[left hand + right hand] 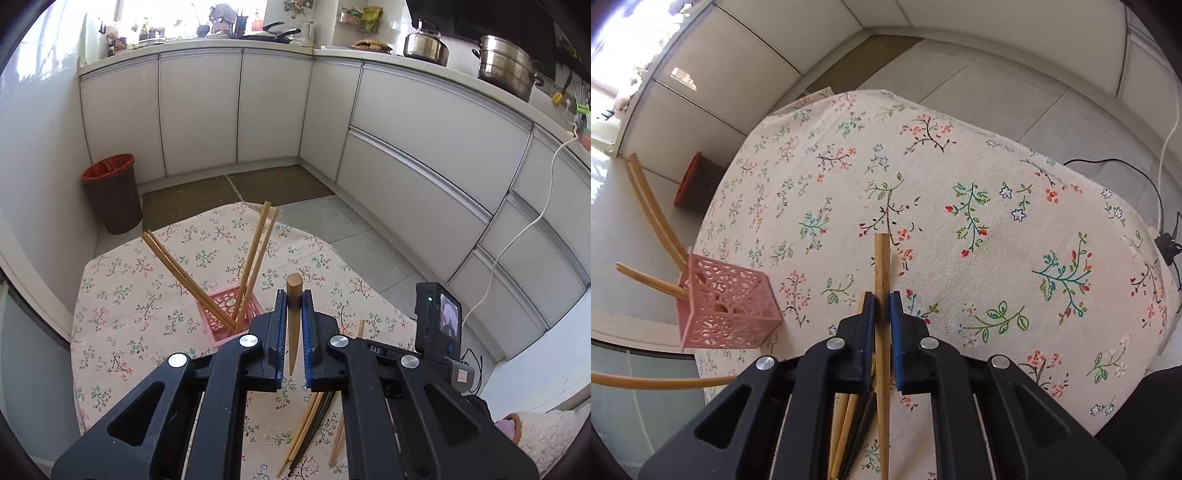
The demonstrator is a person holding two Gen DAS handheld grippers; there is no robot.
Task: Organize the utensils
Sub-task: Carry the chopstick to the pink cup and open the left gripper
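My left gripper (294,300) is shut on a wooden chopstick (294,317), held upright above the table, just right of the pink lattice holder (231,308). The holder stands on the floral cloth with several wooden chopsticks (255,258) leaning in it. My right gripper (882,306) is shut on another wooden chopstick (882,266), low over the cloth. Under it lie loose wooden and black chopsticks (853,424); they also show in the left wrist view (310,428). In the right wrist view the holder (724,306) is to the left.
The table wears a floral cloth (979,206) and ends close beyond the holder. A brown bin with a red liner (112,192) stands on the floor by white cabinets (424,147). A black cable (1137,173) lies off the table's right edge.
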